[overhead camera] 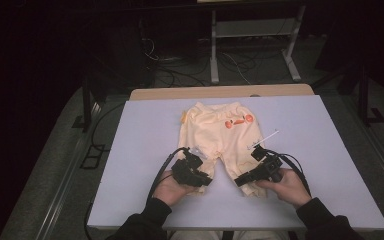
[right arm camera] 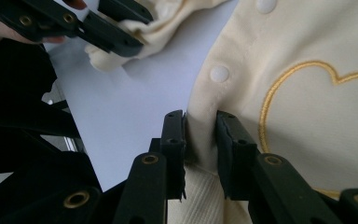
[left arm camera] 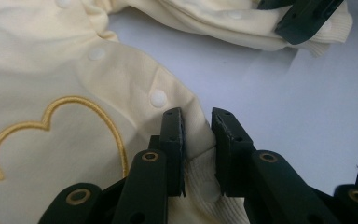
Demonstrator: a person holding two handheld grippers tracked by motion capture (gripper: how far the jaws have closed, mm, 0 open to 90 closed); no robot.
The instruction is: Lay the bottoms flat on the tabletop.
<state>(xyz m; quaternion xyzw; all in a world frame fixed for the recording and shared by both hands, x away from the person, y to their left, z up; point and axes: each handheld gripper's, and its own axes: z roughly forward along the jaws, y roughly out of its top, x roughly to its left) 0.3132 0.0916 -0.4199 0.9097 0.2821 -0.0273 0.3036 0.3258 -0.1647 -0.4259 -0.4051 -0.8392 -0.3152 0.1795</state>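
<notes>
Nearest the person's edge of the table, two hands in dark sleeves each hold a black, angular two-jaw tool. The left gripper [overhead camera: 203,180] is clenched on the ribbed cuff of one leg of the pale yellow, soft cotton baby trousers [overhead camera: 215,135]; in the left gripper view the cloth bunches up in a fold between the flat black pads [left arm camera: 175,140], pinched right at the seam where smooth fabric meets the ribbed knit. The right gripper [overhead camera: 241,181] is likewise grasping the other leg's cuff, and in the right gripper view a ridge of the yellow cloth stands squeezed between its pads [right arm camera: 226,140].

Round white plastic snap buttons [left arm camera: 158,98] dot the inner leg seams, and a cloud-shaped outline stitched in golden thread [right arm camera: 303,74] curves across the leg panel beside the jaws.

The trousers lie flat near the middle of the matte, pale lavender rectangular tabletop [overhead camera: 330,150], legs pointing toward the person and the gathered waistband farther off. Near the waist sits a small orange embroidered motif [overhead camera: 239,121]. Just beside the right leg, on the bare surface, lies a thin white stick-like object [overhead camera: 265,139], too small to identify.

Beyond the table's wooden far edge [overhead camera: 220,92], tangled cables [overhead camera: 180,70] and a white metal frame [overhead camera: 255,45] stand on the dark floor.
</notes>
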